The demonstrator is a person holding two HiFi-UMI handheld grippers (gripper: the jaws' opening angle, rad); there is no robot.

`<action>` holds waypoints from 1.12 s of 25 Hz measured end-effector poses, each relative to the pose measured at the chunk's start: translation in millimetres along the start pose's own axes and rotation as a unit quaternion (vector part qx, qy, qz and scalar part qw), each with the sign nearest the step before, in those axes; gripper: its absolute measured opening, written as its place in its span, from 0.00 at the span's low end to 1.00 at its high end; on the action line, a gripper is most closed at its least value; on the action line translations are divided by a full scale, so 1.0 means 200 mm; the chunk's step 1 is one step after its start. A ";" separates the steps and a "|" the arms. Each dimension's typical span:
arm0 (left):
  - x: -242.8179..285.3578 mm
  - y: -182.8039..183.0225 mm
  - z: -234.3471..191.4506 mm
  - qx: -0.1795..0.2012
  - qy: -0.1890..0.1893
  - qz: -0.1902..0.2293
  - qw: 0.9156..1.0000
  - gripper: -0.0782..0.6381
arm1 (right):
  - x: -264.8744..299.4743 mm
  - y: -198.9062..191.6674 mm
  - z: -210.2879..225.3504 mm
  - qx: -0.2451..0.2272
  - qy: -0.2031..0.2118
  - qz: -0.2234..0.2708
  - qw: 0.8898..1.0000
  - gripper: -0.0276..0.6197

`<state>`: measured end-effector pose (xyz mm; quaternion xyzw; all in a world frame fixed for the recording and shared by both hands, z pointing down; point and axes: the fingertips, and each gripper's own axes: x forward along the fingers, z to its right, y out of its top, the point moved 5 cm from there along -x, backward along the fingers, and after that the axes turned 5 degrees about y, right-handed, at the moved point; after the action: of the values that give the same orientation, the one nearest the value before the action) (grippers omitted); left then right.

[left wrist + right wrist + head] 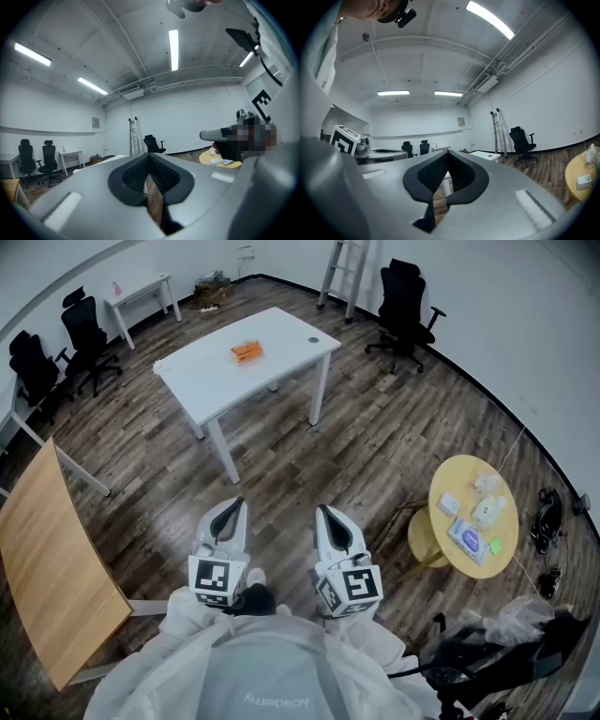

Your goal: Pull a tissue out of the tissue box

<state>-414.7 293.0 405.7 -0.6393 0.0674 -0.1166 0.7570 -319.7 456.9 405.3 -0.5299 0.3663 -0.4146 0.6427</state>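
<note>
Left gripper [233,510] and right gripper [324,514], lower centre, jaws clenched on nothing; tissue box [246,352] on the tabletop [286,345], upper centre.

One line of pale print is seen on the person's white garment [277,700], upside down in the head view; approx. "Academy", not certain. Only b/w square code patterns, no letters, are carried on the left marker cube [214,579] and right marker cube [352,586]. Print on the wall plaque [95,123] and on pkgs on the yellow round table [448,479] is too small to be read.
</note>
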 end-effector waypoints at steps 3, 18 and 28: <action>0.02 0.01 -0.01 0.003 0.003 0.001 1.000 0.11 | 0.02 0.00 0.03 0.004 -0.001 0.000 1.000 0.05; 0.24 -0.03 -0.10 0.000 -0.001 0.006 1.000 0.11 | 0.17 -0.01 0.13 0.000 -0.008 -0.003 1.000 0.05; 0.38 -0.04 -0.19 -0.005 -0.008 0.007 1.000 0.11 | 0.32 -0.01 0.20 0.002 -0.018 -0.004 1.000 0.05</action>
<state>-351.9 236.3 410.6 -0.6433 0.0660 -0.1057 0.7554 -258.3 413.6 411.7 -0.5376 0.3516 -0.4081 0.6487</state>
